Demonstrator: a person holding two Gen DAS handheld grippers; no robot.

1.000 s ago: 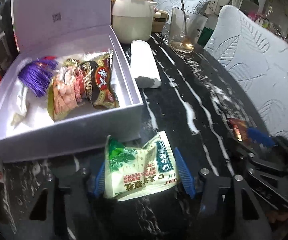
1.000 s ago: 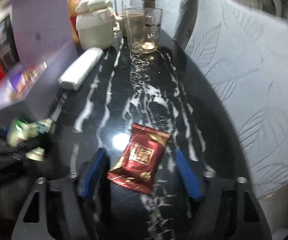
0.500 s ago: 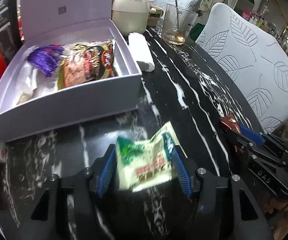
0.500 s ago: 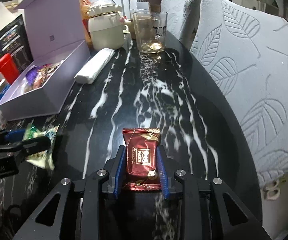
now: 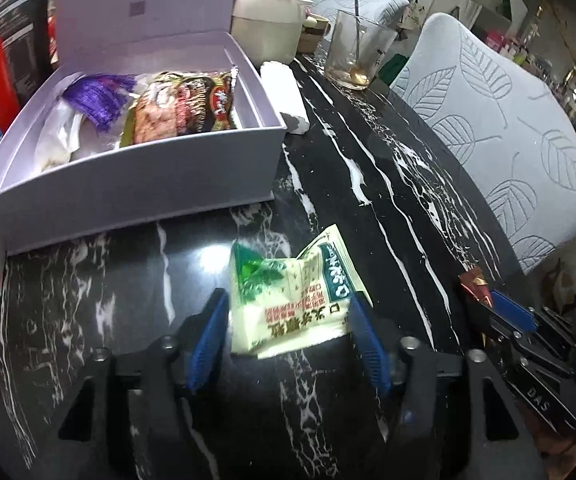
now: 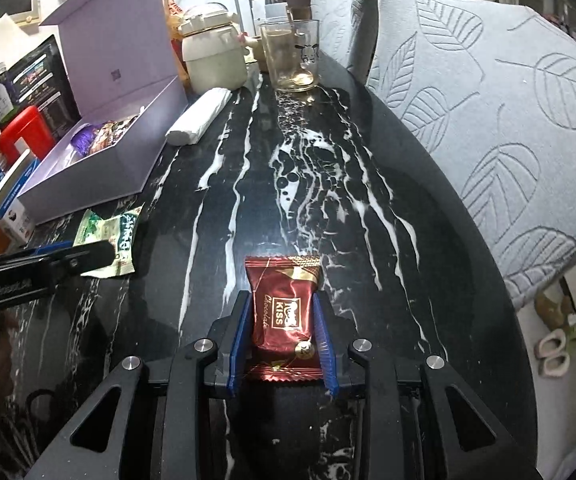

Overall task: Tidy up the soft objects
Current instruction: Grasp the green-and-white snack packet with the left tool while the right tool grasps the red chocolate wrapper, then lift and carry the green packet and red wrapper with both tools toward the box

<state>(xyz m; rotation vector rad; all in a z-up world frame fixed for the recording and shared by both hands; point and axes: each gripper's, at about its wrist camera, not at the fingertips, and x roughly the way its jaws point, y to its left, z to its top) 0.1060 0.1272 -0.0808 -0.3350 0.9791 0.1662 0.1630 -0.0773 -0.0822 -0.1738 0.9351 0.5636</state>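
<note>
My left gripper (image 5: 289,312) is shut on a green and cream snack packet (image 5: 293,300), held just above the black marble table in front of the open lilac box (image 5: 136,184). The packet also shows in the right wrist view (image 6: 108,240). The box holds a purple tassel (image 5: 100,96) and snack bags (image 5: 184,108). My right gripper (image 6: 284,316) is shut on a red chocolate packet (image 6: 284,304), low over the table's middle. The box also shows at the left of the right wrist view (image 6: 100,172).
A rolled white cloth (image 5: 284,96) lies beside the box. A cream pot (image 5: 268,20) and a glass with a spoon (image 5: 351,52) stand at the far end. Leaf-patterned chairs (image 6: 487,120) line the table's right edge. Boxes and a red container (image 6: 24,132) crowd the left.
Both grippers closed on their packets: the left on the green packet, the right on the red chocolate packet. The left gripper pulled back from the box and rose slightly.
</note>
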